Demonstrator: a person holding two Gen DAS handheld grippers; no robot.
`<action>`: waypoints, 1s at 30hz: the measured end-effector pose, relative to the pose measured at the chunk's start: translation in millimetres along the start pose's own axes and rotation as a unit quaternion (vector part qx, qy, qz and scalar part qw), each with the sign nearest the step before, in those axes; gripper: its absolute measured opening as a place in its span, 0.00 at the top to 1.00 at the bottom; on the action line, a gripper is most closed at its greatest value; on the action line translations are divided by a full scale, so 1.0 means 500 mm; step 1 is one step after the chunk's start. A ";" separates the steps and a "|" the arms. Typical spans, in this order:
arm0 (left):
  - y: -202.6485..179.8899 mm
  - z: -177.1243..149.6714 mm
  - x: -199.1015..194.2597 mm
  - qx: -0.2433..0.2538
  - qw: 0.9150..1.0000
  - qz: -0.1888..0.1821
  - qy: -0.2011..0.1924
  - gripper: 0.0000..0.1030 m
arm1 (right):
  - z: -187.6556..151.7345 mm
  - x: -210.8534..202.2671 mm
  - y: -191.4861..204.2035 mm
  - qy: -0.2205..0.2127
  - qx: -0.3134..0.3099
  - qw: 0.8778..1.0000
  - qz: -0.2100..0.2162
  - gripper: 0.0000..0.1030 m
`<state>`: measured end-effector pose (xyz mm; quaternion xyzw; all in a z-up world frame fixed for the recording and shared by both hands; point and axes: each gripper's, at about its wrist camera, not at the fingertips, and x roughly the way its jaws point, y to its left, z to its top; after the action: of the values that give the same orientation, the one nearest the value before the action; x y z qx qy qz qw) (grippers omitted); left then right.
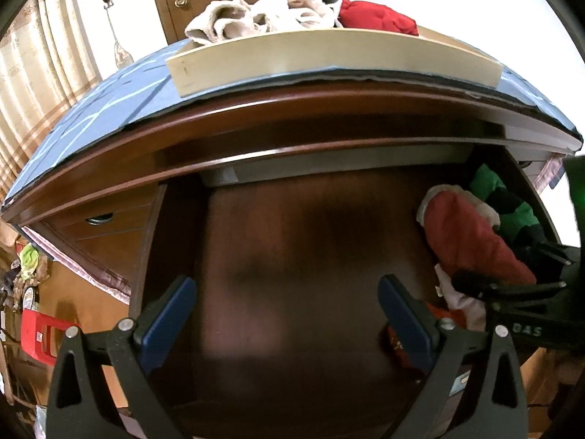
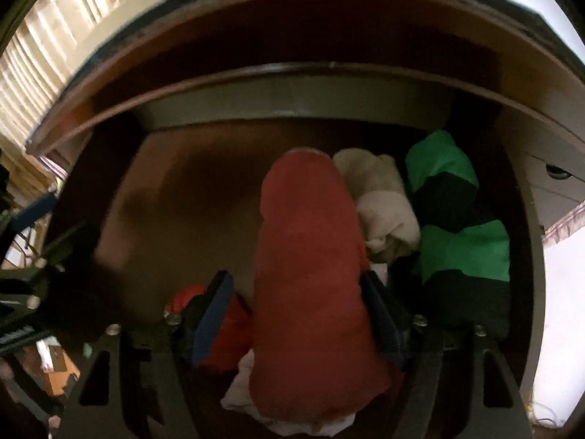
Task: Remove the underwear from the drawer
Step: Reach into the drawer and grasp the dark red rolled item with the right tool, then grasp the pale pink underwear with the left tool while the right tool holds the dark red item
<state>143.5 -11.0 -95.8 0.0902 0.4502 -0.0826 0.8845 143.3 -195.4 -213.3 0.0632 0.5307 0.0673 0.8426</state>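
The dark wooden drawer (image 1: 292, 237) is pulled open under the desk top. A rolled red underwear (image 2: 310, 248) lies between the blue pads of my right gripper (image 2: 299, 314), which close against its sides. It also shows in the left wrist view (image 1: 471, 241), with the right gripper (image 1: 512, 285) over it. A cream roll (image 2: 384, 205) and green-and-black rolls (image 2: 464, 248) lie to its right. My left gripper (image 1: 289, 314) is open and empty over the bare left part of the drawer.
A light wooden tray (image 1: 329, 58) on the blue-covered desk top holds cream (image 1: 256, 14) and red garments (image 1: 376, 16). A closed drawer with a handle (image 1: 98, 219) is at left. More red cloth (image 2: 215, 322) lies at the drawer's front.
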 end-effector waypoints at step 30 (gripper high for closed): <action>-0.162 0.061 -0.002 0.060 0.995 -0.072 0.031 0.05 | -0.076 -0.248 -0.160 -0.197 0.133 0.965 0.109 0.68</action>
<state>148.6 -96.6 -84.2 0.1130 0.4773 -0.1697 0.8548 59.9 -295.1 -133.8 0.2437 0.3479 0.0735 0.9023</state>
